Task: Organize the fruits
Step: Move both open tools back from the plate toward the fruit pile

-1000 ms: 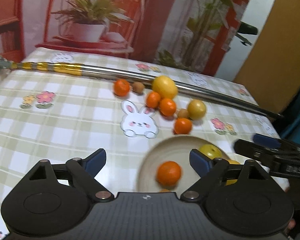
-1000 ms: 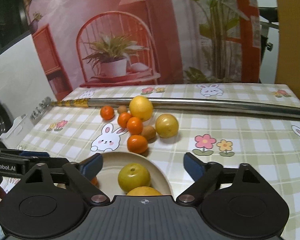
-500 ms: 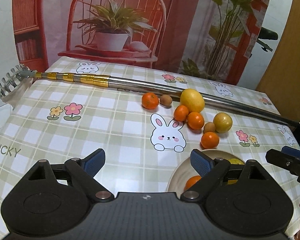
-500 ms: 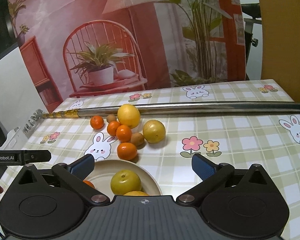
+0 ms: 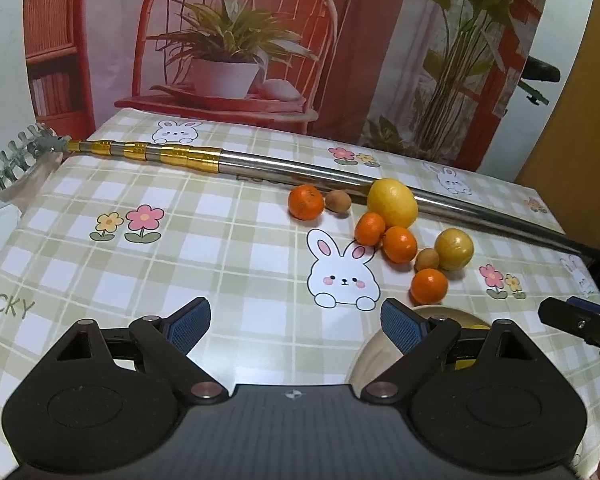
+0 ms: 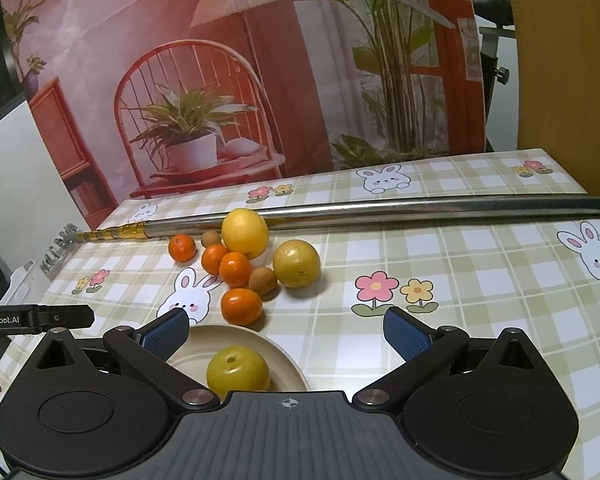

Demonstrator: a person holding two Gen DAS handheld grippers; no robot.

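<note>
A cream plate (image 6: 288, 364) lies at the near edge with a yellow-green fruit (image 6: 238, 372) on it; in the left wrist view only the plate's rim (image 5: 366, 360) shows behind my finger. Beyond it lie loose fruits: a big yellow citrus (image 6: 245, 233), a round yellow fruit (image 6: 297, 263), several mandarins such as the nearest one (image 6: 241, 306), and two small brown fruits. My right gripper (image 6: 286, 330) hangs open over the plate's far edge, holding nothing. My left gripper (image 5: 296, 320) is open over bare tablecloth left of the plate.
A long steel pole (image 5: 284, 174) with a gold section and a rake head (image 5: 18, 156) lies across the table behind the fruits. The checked tablecloth (image 5: 140, 264) ends at the left and right edges. A printed backdrop stands behind.
Both views have drawn back and tilted up, so the plate has slid toward the bottom edge. The right jaws have spread wider. Nothing on the table moved.
</note>
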